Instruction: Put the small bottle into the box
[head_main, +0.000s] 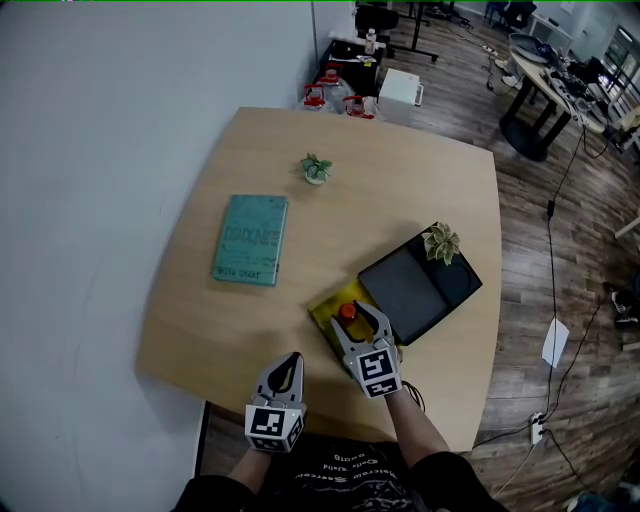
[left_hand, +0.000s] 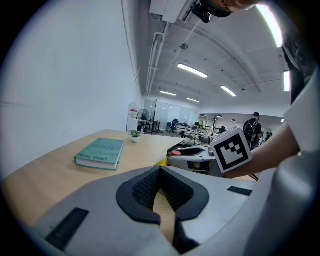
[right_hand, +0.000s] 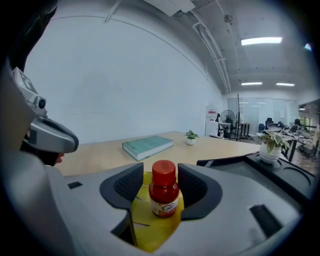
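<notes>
Right gripper sits at lower centre of the head view, jaws apart and released. The small bottle, red cap and red contents, stands upright between them. A sliver of gap shows at the left pad; contact at the right pad is too close to call. The bottle stands on the yellow box; can't tell if it is down inside. The box lies near the table front edge, just left of a black tray with a potted plant on its far corner.

Left gripper is at lower left, jaws closed tip to tip, nothing in them, over bare tabletop.

Teal book lies flat at centre left, well apart from the box. Small potted plant stands behind it, upper centre.
</notes>
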